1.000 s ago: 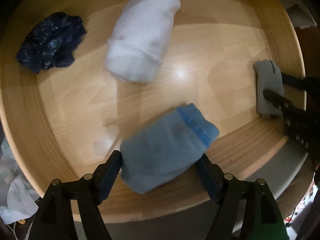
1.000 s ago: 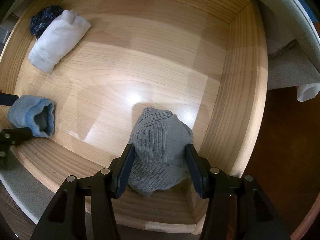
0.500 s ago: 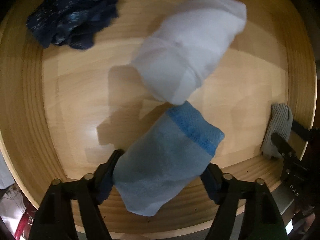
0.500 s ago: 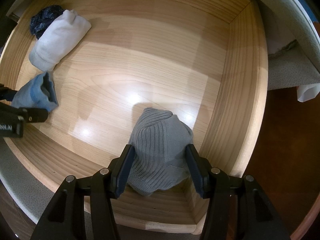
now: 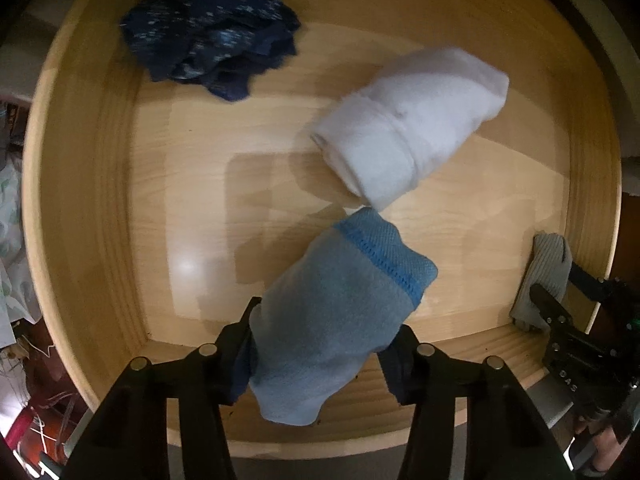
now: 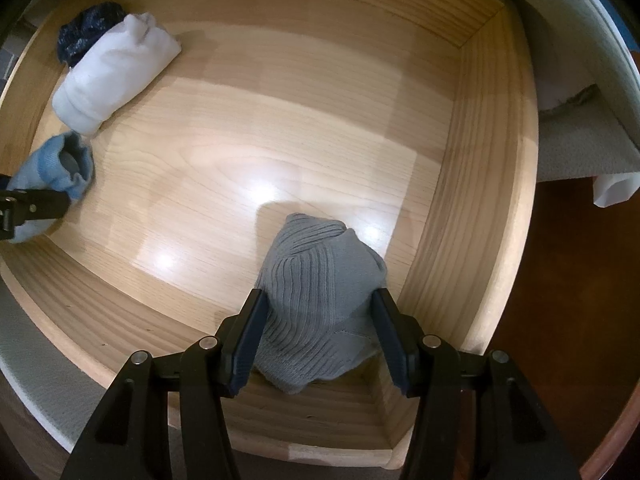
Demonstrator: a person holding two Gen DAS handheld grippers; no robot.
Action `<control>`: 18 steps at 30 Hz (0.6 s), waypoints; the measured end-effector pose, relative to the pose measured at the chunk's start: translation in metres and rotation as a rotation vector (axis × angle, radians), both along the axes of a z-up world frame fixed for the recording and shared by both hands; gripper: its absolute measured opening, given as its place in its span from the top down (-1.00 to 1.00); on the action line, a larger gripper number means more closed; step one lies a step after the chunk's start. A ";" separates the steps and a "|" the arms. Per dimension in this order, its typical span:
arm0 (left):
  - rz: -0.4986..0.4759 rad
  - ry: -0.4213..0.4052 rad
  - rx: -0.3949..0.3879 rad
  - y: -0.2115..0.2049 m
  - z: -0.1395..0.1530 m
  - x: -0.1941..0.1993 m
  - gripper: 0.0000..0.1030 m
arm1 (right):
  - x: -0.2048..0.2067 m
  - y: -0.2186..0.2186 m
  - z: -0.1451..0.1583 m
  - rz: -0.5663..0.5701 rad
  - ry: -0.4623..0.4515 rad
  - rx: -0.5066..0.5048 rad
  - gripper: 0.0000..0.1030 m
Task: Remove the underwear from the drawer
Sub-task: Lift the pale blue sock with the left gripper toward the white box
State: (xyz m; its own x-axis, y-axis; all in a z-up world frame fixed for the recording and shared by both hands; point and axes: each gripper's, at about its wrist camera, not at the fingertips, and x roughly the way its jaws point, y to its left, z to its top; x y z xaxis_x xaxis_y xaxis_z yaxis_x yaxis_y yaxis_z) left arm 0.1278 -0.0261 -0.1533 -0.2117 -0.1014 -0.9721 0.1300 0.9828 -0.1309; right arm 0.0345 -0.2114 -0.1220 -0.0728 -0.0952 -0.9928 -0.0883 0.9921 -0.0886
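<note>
A light wooden drawer (image 5: 80,200) (image 6: 480,200) holds several rolled pieces of underwear. My left gripper (image 5: 328,314) (image 6: 20,190) has its jaws closing, and both pads press on a light blue roll (image 5: 348,280) (image 6: 52,172). The roll's hemmed end points at a white roll (image 5: 404,128) (image 6: 112,80). Over the drawer's front right corner, my right gripper (image 6: 318,294) (image 5: 568,292) points straight down, shut on a grey ribbed piece (image 6: 320,248) (image 5: 544,264). Dark blue patterned underwear (image 5: 208,48) (image 6: 84,28) lies crumpled in the far left corner.
The drawer floor between the two grippers is bare wood. A grey upholstered surface (image 6: 580,140) with a white cloth (image 6: 612,188) lies beyond the right wall. Loose clutter (image 5: 12,200) sits outside the left wall. A dark wood floor (image 6: 560,320) shows at the right.
My left gripper has narrowed onto the light blue roll, twisted, and carried it toward the white roll. The right gripper and the grey piece have not moved.
</note>
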 end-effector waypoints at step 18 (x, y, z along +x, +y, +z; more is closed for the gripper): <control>0.031 -0.101 -0.032 0.022 0.064 -0.015 -0.03 | 0.008 0.014 -0.010 0.028 0.035 -0.058 -0.06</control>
State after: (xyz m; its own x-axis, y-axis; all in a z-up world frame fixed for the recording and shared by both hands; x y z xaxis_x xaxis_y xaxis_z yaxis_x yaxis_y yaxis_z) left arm 0.1124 -0.0038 -0.0890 -0.1091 -0.1382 -0.9844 0.1132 0.9821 -0.1504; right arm 0.0421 -0.1974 -0.1319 -0.1042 -0.1551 -0.9824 -0.1196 0.9826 -0.1424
